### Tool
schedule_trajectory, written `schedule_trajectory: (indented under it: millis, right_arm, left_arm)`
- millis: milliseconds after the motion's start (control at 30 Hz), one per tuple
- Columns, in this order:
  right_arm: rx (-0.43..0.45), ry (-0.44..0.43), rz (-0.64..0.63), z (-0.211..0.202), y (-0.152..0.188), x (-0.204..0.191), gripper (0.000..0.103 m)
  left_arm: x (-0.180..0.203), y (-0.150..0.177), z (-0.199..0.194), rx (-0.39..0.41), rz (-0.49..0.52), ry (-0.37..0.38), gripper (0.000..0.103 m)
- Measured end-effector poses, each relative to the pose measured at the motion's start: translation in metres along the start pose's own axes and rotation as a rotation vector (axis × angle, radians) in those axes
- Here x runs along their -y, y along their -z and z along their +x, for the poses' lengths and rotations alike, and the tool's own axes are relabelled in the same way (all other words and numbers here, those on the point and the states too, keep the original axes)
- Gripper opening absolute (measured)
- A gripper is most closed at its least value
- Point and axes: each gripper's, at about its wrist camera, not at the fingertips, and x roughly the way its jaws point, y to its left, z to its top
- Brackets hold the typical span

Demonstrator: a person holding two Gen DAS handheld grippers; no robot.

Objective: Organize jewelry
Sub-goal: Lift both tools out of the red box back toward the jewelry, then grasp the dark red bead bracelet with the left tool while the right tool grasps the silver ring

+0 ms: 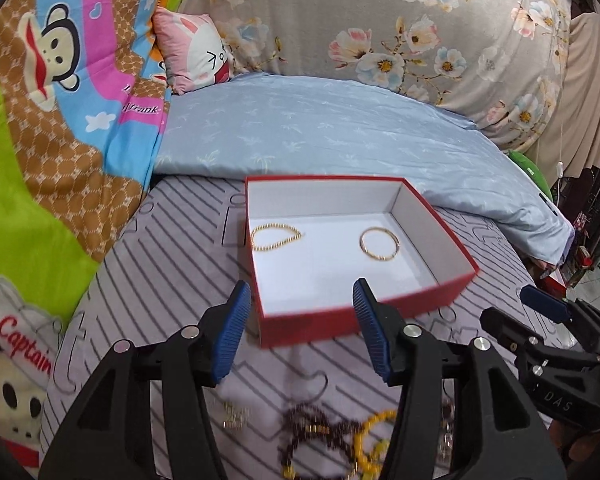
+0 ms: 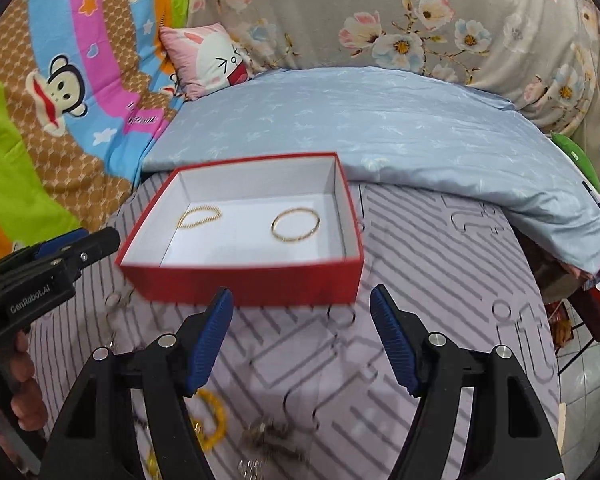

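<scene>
An open red box with a white inside sits on the striped mat. In it lie a gold beaded bracelet at the left and a gold bangle at the right. My left gripper is open and empty, just in front of the box; it also shows in the right wrist view. My right gripper is open and empty, near the box's front wall; it also shows in the left wrist view. Loose jewelry lies below the grippers: a dark beaded strand, a yellow bead bracelet and small metal pieces.
The striped grey mat covers the surface. A light blue pillow lies behind the box. A cartoon blanket is at the left, a floral quilt at the back. The mat's edge drops off at the right.
</scene>
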Motion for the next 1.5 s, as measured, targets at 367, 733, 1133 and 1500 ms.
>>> schedule_trajectory:
  millis: [367,733,1133,1500]
  right_arm:
    - [-0.064,-0.037,0.031,-0.029,0.072,-0.013,0.068]
    - [-0.102,-0.059,0.055,-0.046,0.115,-0.020,0.068]
    - [-0.123,-0.070,0.083,-0.047,0.126,-0.015,0.068]
    - [-0.133,-0.064,0.093,-0.032,0.121,-0.007,0.068]
  left_arm:
    - [-0.006,0.065,-0.034,-0.048,-0.035,0.011,0.051]
    - [-0.018,0.124,-0.051,-0.110,-0.026,-0.034,0.051]
    - [-0.019,0.144,-0.034,-0.170,-0.004,-0.070,0.041]
    - [-0.014,0.139,-0.027,-0.169,0.006,-0.051,0.012]
